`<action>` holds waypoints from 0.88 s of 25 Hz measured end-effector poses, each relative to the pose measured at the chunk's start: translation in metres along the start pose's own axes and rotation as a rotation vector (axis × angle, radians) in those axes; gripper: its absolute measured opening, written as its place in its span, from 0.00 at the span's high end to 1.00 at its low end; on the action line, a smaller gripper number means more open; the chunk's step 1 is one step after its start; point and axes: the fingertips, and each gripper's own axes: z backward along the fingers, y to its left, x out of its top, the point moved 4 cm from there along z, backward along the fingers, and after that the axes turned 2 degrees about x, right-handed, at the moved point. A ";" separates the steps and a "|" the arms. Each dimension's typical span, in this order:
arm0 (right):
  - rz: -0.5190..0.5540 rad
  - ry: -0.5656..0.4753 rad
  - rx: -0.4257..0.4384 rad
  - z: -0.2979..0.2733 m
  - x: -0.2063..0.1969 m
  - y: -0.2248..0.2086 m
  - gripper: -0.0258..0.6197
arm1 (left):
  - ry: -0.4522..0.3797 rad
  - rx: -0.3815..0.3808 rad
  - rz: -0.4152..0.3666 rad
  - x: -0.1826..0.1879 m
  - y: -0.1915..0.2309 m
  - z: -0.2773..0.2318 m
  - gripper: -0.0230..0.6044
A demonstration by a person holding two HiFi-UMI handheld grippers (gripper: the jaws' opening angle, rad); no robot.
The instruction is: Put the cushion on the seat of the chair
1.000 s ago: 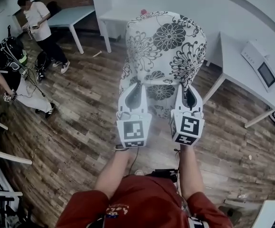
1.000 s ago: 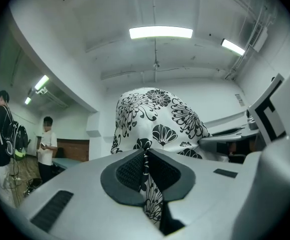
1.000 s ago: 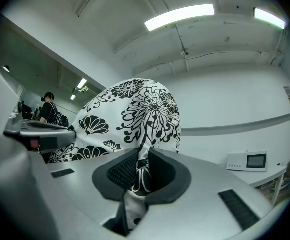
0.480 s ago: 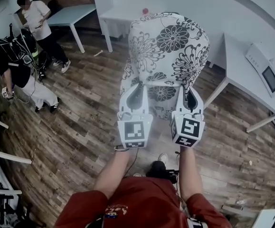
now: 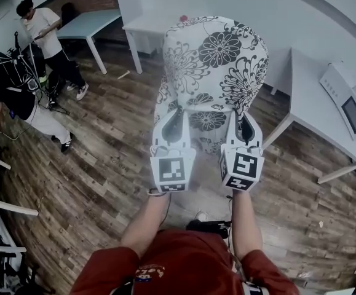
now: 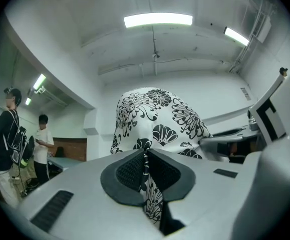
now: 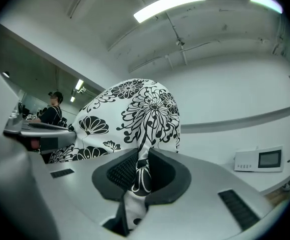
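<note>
The cushion (image 5: 214,60), white with black flowers, hangs in the air out in front of the person, well above the wooden floor (image 5: 98,158); it is gripped along its lower edge at two places, side by side. The left gripper (image 5: 174,117) has its fingers (image 6: 128,170) clenched on a fold of the cloth; seen from the left gripper view, the flowered fabric runs as a thin strip between the dark pads, and the cushion bulges up beyond them. The right gripper (image 5: 244,120) sits just beside it at about the same height; its fingers (image 7: 119,171) are pinched on the cushion's edge too, with a bit of cloth sticking out below the pads. To the right of the cushion stands a white worktop (image 5: 300,103) with a small screened device (image 5: 348,108) on it; behind the cushion are more worktops (image 5: 94,22) against the wall. Off to the left two people (image 5: 42,32) stand on the floor, well apart from the cushion; one wears a white top, the other dark clothes. Strip lights (image 6: 158,19) glow on the ceiling overhead.
</note>
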 end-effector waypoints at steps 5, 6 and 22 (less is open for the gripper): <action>0.021 -0.022 0.002 -0.001 -0.002 0.000 0.87 | -0.034 0.007 0.015 -0.006 -0.001 -0.003 0.90; 0.025 -0.026 0.003 -0.001 -0.001 0.000 0.87 | -0.039 0.011 0.017 -0.006 -0.002 -0.003 0.90; -0.017 0.058 0.003 0.026 0.011 -0.001 0.87 | 0.068 0.005 0.018 0.011 -0.009 0.017 0.90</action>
